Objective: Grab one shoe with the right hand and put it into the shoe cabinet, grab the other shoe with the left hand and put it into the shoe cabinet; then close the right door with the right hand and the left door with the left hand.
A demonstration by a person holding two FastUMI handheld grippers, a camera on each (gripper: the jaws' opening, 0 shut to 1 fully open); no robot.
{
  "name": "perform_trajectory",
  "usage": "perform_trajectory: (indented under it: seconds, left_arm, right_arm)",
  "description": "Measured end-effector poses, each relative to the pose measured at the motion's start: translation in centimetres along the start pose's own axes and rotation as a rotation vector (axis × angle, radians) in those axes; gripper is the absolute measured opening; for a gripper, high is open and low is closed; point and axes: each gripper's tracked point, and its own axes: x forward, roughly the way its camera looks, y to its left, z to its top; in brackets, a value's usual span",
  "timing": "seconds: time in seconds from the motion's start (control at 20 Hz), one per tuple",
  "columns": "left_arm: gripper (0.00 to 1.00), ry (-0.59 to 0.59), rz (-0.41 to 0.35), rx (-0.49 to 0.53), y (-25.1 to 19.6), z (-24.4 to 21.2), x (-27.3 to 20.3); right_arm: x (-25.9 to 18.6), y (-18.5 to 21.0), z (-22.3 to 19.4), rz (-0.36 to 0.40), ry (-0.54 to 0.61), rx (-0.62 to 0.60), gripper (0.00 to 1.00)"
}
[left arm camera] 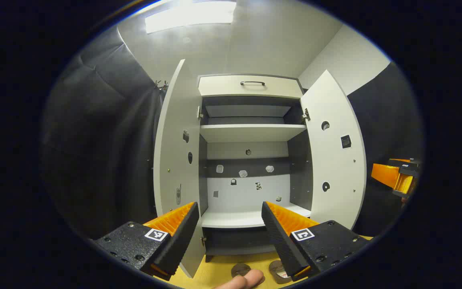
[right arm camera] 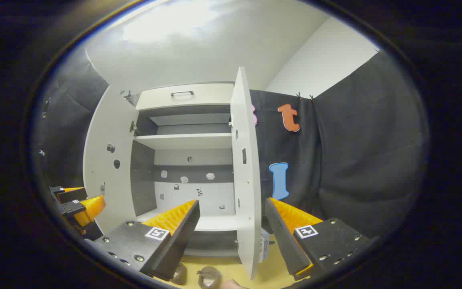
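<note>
**What's cut off or too small to make out**

The two shoes (left arm camera: 255,269) are mostly chopped off by the bottom edge in the left gripper view, just their tops peeking between the fingers, and a fingertip (left arm camera: 242,280) covers part of them. Same deal in the right gripper view: the pair (right arm camera: 199,276) sits at the very bottom rim, partly behind the left finger.

The right gripper (left arm camera: 395,176) is clipped at the right edge of the left gripper view, so can't tell how its jaws stand there.

The little stickers (left arm camera: 243,173) on the cabinet's back panel are too small to read.
</note>
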Motion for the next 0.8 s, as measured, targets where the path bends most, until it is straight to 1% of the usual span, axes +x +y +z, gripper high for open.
perform_trajectory:
  seconds: [0.1,0.25,0.35,0.4,0.5,0.55,0.6,0.7,0.75,0.8]
  left_arm:
    - [0.96,0.003,-0.012,-0.02,0.3,-0.6,0.2]
    - [0.96,-0.001,-0.024,-0.048,0.4,-1.1,0.7]
    - [0.96,-0.007,-0.005,-0.065,1.0,-1.3,1.0]
    - [0.96,-0.009,-0.008,-0.068,0.8,-1.6,1.4]
    - [0.96,0.006,-0.031,-0.084,0.3,-2.2,1.9]
    - [0.94,0.012,-0.043,-0.084,0.1,-2.5,2.1]
    - [0.96,0.013,-0.045,-0.082,0.1,-2.7,2.3]
    - [0.96,0.006,-0.038,-0.081,0.4,-3.1,2.8]
    - [0.96,0.005,-0.037,-0.084,0.6,-3.4,3.0]
    - [0.93,0.007,-0.038,-0.092,0.7,-3.8,3.2]
  right_arm:
    - [-0.1,1.2,-0.7,0.017,0.006,-0.027,0.98]
    - [-0.1,3.4,-2.3,0.057,0.033,-0.053,0.99]
    - [0.0,4.7,-4.0,0.078,0.058,-0.063,0.98]
    - [0.2,4.9,-4.7,0.081,0.064,-0.07,0.99]
    - [0.9,5.3,-5.9,0.07,0.06,-0.081,0.98]
    - [1.3,5.4,-6.5,0.064,0.06,-0.086,0.98]
    - [1.8,5.7,-7.3,0.061,0.06,-0.084,0.98]
    - [2.9,5.8,-9.3,0.042,0.073,-0.08,0.98]
    - [3.5,5.8,-10.7,0.03,0.082,-0.081,0.98]
    - [4.0,5.8,-11.9,0.02,0.092,-0.088,0.98]
